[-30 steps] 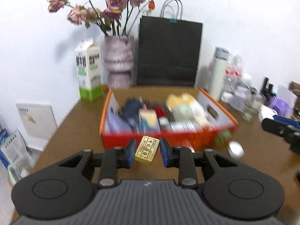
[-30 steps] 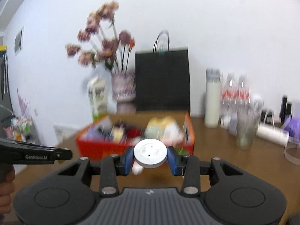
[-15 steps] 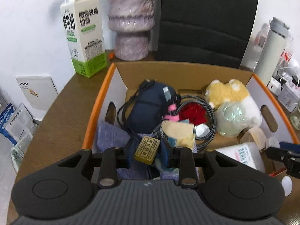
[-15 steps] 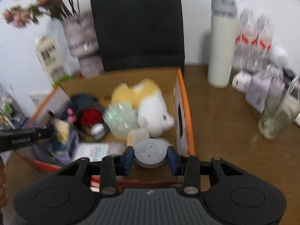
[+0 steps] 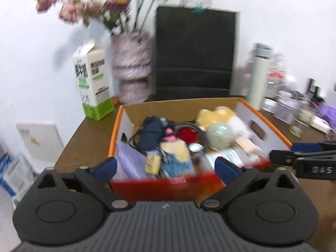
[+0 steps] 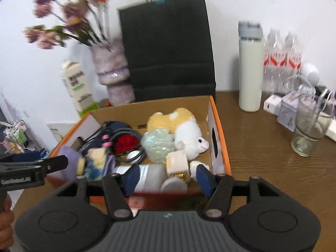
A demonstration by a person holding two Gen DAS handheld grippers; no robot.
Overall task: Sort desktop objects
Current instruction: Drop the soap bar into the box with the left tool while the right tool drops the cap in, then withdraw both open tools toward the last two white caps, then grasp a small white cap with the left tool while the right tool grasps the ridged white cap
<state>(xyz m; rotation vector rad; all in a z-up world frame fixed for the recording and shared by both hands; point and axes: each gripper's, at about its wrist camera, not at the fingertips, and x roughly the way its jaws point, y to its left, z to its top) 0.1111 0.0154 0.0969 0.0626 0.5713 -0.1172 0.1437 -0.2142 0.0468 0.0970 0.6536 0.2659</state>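
Observation:
An orange cardboard box (image 5: 117, 126) (image 6: 222, 142) stands on the brown table, full of mixed objects. My left gripper (image 5: 166, 168) is open and empty over the box's near wall. The small yellow box (image 5: 152, 164) it held lies inside the box near the front left. My right gripper (image 6: 167, 178) is open and empty over the box's near right corner. The round white disc (image 6: 173, 185) lies in the box just between its fingers. A plush toy (image 6: 189, 134), a red rose (image 6: 126, 142) and a dark pouch (image 5: 152, 133) also lie in the box.
Behind the box stand a milk carton (image 5: 92, 88), a vase of dried flowers (image 5: 131, 67) and a black paper bag (image 5: 195, 52). On the right are a white thermos (image 6: 251, 69), water bottles (image 6: 282, 63), a glass (image 6: 306, 134) and small boxes.
Both grippers opened and released their objects into the box: the yellow box from the left, the white disc from the right. Both have pulled back and up from the box.

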